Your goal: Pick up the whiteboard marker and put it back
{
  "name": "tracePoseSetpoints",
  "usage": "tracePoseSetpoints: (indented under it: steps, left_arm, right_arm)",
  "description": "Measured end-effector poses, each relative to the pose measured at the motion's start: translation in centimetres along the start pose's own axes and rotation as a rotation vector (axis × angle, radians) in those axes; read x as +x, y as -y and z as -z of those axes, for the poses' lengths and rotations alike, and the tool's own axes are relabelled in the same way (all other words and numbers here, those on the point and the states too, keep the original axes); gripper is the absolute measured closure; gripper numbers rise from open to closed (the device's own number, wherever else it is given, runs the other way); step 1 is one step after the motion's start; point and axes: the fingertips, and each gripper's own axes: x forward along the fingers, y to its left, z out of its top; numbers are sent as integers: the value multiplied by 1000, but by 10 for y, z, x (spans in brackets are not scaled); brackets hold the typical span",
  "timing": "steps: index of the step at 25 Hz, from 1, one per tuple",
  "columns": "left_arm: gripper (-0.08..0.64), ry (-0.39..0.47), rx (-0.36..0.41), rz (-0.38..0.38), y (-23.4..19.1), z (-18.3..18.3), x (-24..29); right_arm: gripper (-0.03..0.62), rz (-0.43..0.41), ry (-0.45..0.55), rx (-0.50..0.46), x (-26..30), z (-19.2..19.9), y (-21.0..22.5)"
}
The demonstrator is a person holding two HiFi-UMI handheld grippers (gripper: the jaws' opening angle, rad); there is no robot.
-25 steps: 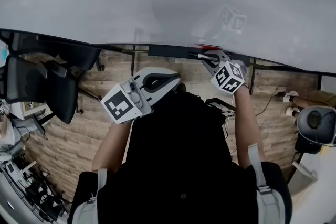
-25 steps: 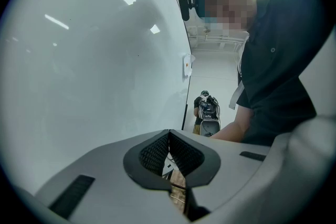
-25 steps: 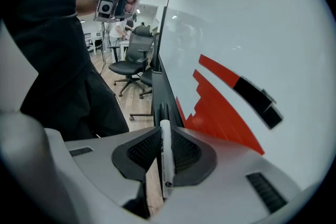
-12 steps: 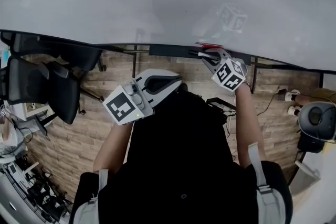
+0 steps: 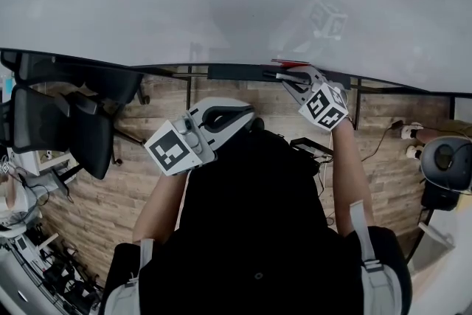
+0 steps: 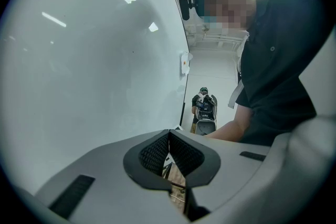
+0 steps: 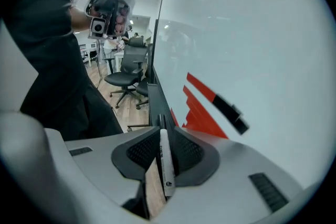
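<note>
The whiteboard marker (image 7: 166,165) is clamped in the right gripper (image 5: 292,77), aligned lengthwise just above the tray's (image 5: 236,71) right end; the closed left gripper (image 6: 169,144) is empty.

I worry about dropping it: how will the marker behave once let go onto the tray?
Round and slim, the marker probably rolls unless the tray cradles it. It looks stiff and light; the right gripper holds it straight.
</note>
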Motion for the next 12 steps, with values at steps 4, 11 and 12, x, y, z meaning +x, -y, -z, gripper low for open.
tracePoseSetpoints:
  steps: [4, 11, 12]
  left_arm:
    - [548, -5, 4, 5, -4, 1, 2]
    - [546, -11, 11, 24, -3, -1, 6]
    - [547, -7, 12, 29, -3, -3, 7]
  right_arm:
    - [517, 32, 95, 10, -26, -33, 4]
    - [552, 36, 258, 13, -81, -92, -3]
    - [557, 37, 278, 11, -90, -99, -4]
